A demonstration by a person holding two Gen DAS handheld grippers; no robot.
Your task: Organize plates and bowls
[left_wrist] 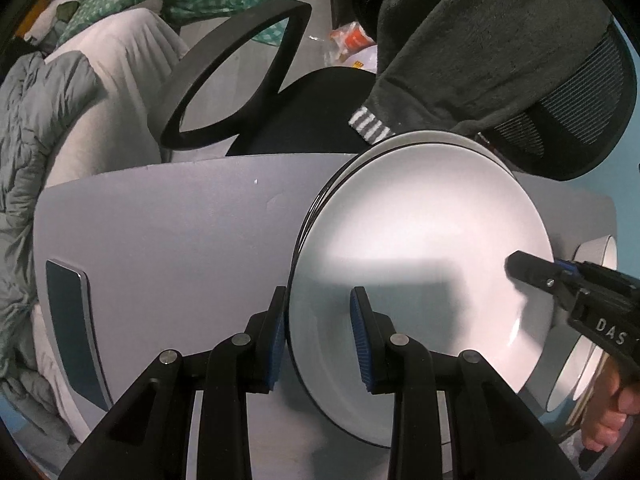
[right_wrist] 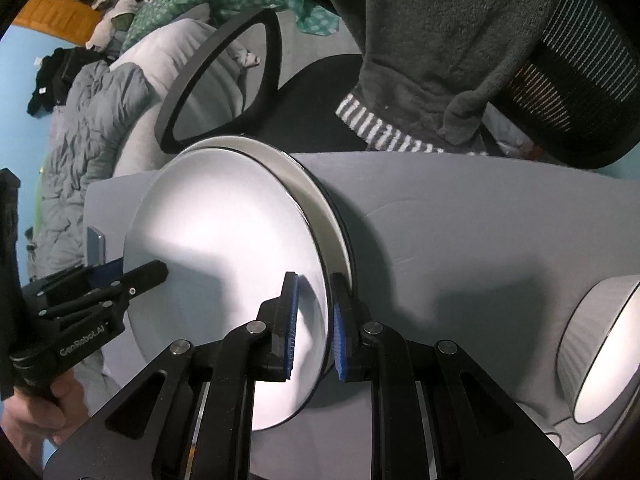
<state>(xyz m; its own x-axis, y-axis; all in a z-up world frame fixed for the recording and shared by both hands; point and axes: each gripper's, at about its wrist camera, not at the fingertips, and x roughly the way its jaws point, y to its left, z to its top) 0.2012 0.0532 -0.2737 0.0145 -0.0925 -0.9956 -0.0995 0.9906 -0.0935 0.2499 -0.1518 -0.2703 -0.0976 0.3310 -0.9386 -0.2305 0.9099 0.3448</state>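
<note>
A large white plate (left_wrist: 420,260) (right_wrist: 224,232) is held level between both grippers, just over a stack of similar black-edged plates (left_wrist: 420,137) (right_wrist: 318,204) on the grey table (left_wrist: 180,220) (right_wrist: 460,220). It sits slightly offset from the stack, and I cannot tell whether it touches it. My left gripper (left_wrist: 320,300) (right_wrist: 136,270) points straight down and is shut on the plate's left rim, one pad outside and one inside. On the opposite rim my right gripper (right_wrist: 313,280) (left_wrist: 536,268) is shut too. A hand (right_wrist: 36,412) holds each grip.
Ribbed white bowls (right_wrist: 600,340) (left_wrist: 592,252) stand on the table to the right of the stack. A dark flat device (left_wrist: 72,328) lies at the table's left. Beyond the far edge is a black office chair (left_wrist: 232,68) draped with a dark fleece (left_wrist: 460,40), then a bed.
</note>
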